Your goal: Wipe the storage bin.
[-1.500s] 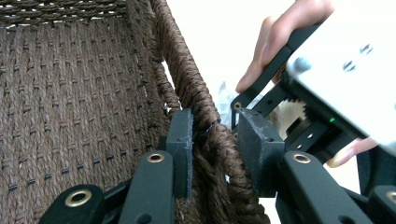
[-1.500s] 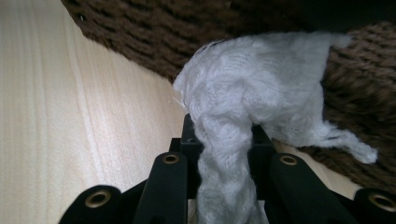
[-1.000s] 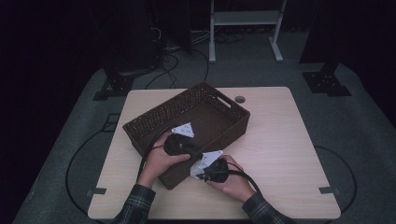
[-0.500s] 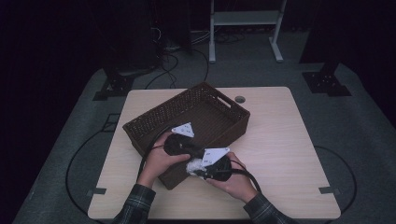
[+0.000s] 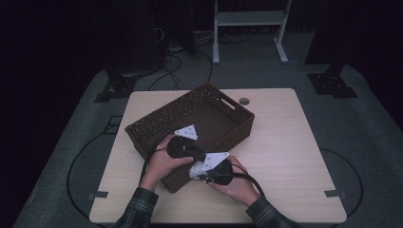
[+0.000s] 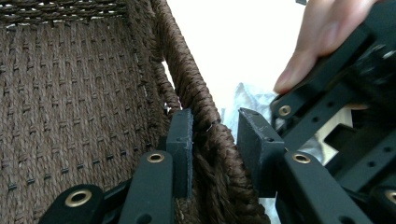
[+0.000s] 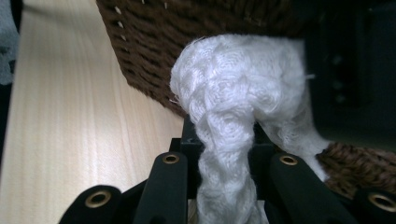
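- Wicker basket [image 5: 216,116] sits at the desk's [image 5: 285,142] middle; our left gripper [image 6: 215,135] straddles its near wall, jaws partly open, as before.
- White knitted cloth [image 7: 233,107], pinched in our closed right gripper [image 7: 227,154], has edged toward the basket's near corner, ready to go in.

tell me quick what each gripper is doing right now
Left gripper: jaws straddle the basket wall, grip unclear.
Right gripper: shut on the white cloth.
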Tool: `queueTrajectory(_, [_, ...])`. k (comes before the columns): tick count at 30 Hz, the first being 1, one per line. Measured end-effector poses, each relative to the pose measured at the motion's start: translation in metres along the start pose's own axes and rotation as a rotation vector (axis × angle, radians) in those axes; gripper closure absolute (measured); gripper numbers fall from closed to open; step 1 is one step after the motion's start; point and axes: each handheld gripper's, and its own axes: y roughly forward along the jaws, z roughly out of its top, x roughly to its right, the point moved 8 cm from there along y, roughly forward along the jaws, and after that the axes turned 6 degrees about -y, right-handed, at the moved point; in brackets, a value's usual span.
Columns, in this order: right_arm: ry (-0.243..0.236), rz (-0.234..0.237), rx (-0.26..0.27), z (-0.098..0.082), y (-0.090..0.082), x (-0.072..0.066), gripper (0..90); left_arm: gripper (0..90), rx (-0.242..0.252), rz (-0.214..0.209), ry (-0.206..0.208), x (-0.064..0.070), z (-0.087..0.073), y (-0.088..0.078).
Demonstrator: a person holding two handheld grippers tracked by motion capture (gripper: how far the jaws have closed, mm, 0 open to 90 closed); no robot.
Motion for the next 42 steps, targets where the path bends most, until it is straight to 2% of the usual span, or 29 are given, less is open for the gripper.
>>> queueTrajectory(8, [0.008,0.026,-0.040,-0.014,0.017,-0.002,74.5,66.3,-0.003,0.000,0.003,0.000,0.000,0.000])
queueTrajectory(9, [0.025,0.031,-0.046,-0.016,0.019,-0.004,74.5,66.3,-0.003,0.000,0.003,0.000,0.000,0.000])
queueTrajectory(10, [-0.010,0.027,-0.063,-0.019,0.022,-0.001,74.5,66.3,-0.003,0.000,0.003,0.000,0.000,0.000])
queueTrajectory(12, [-0.005,0.038,-0.078,-0.023,0.027,-0.004,74.5,66.3,-0.005,-0.001,0.003,0.000,0.000,0.000])
queueTrajectory(14, [-0.021,0.039,-0.086,-0.024,0.029,-0.006,74.4,66.3,-0.002,-0.001,0.000,0.000,0.000,0.000])
queueTrajectory(17, [-0.025,0.036,-0.087,-0.023,0.028,-0.006,74.4,66.3,-0.002,-0.001,0.000,0.000,0.000,0.000])
queueTrajectory(23, [-0.023,0.045,-0.059,-0.016,0.024,-0.010,74.4,66.3,0.002,-0.001,-0.001,0.000,0.000,0.000])
queueTrajectory(29, [-0.023,0.047,0.014,0.001,0.010,-0.011,74.4,66.3,-0.003,0.000,0.002,0.000,0.000,-0.001])
queueTrajectory(36, [-0.027,0.058,0.070,0.018,-0.001,-0.015,74.4,66.3,-0.004,-0.002,0.005,-0.001,0.000,-0.001])
queueTrajectory(42, [-0.061,0.062,0.097,0.034,-0.008,-0.022,74.5,66.3,0.000,-0.001,0.004,0.000,0.000,0.000])
